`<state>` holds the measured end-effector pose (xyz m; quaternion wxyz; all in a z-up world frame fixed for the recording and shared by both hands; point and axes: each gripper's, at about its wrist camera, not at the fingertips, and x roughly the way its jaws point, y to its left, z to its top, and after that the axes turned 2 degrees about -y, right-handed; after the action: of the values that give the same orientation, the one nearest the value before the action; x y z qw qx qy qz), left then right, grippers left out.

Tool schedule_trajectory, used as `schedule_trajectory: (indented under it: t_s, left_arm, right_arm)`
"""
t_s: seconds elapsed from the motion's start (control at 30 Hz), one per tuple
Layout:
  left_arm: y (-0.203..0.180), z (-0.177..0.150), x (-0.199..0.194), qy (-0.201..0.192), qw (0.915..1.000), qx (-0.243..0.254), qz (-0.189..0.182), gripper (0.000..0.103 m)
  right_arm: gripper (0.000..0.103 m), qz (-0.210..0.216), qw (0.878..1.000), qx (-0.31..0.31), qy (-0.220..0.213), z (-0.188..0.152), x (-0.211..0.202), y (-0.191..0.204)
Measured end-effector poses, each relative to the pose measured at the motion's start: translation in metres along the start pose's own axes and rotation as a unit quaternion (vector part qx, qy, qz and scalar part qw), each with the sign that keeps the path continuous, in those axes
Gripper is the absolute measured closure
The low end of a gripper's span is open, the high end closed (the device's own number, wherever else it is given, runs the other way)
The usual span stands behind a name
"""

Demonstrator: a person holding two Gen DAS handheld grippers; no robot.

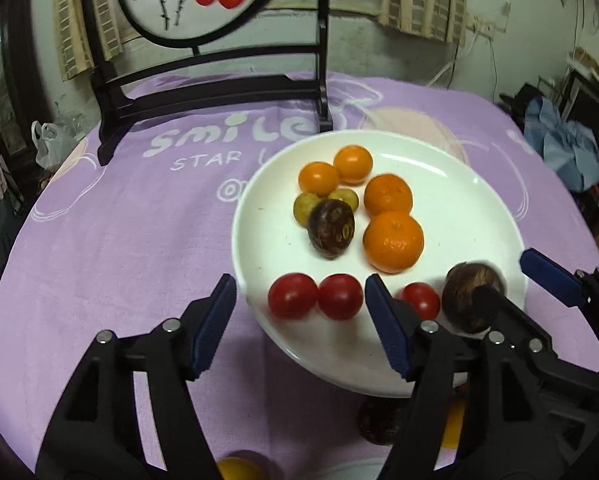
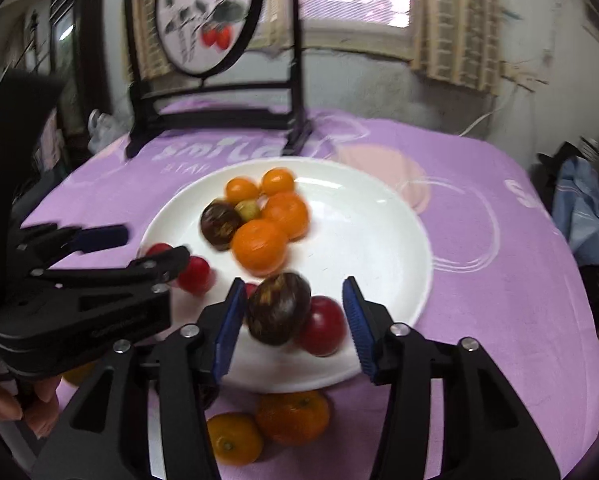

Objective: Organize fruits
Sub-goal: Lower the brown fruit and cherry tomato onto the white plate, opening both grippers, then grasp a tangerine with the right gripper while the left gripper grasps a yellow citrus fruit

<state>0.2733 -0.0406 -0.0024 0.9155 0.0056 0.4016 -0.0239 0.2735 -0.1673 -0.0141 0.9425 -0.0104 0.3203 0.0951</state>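
A white plate (image 1: 459, 216) on the purple cloth holds several oranges (image 1: 393, 242), two green fruits (image 1: 305, 206), a dark passion fruit (image 1: 331, 228) and red tomatoes (image 1: 293, 295). My left gripper (image 1: 299, 320) is open over the plate's near rim, around two tomatoes. My right gripper (image 2: 293, 322) is open, with a second dark passion fruit (image 2: 278, 308) between its fingers at the plate's near edge, beside a red tomato (image 2: 323, 326); it also shows in the left wrist view (image 1: 465, 296). I cannot tell whether the pads touch it.
Two oranges (image 2: 291, 416) and another dark fruit (image 1: 379, 420) lie on the cloth in front of the plate (image 2: 379, 240). A black framed screen with a persimmon painting (image 1: 203, 80) stands at the table's far side. Clutter sits off the right edge.
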Motion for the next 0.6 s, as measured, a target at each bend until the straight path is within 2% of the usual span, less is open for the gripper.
schedule_trajectory:
  t_s: [0.13,0.2,0.3,0.47,0.6]
  left_arm:
    - [0.007,-0.005,-0.015,-0.008,0.9999,-0.009,-0.005,0.030]
    - [0.010,-0.011,-0.023,-0.014,0.9997,-0.018,-0.006,0.023]
    - [0.011,-0.025,-0.041,-0.027,0.9994,-0.019,-0.010,0.018]
    - [0.010,-0.054,-0.067,-0.043,0.9990,0.000,-0.010,0.013]
    - [0.011,-0.072,-0.080,-0.044,0.9987,0.025,-0.004,0.013]
  right_arm:
    - [0.047,0.015,1.000,0.013,-0.006,-0.009,-0.019,-0.009]
    - [0.045,0.018,1.000,0.015,-0.005,-0.014,-0.028,-0.012]
    - [0.042,0.026,0.999,0.029,-0.007,-0.025,-0.043,-0.019]
    - [0.042,0.033,0.999,0.037,-0.003,-0.048,-0.064,-0.020]
    - [0.041,0.050,0.998,0.016,0.019,-0.065,-0.073,-0.011]
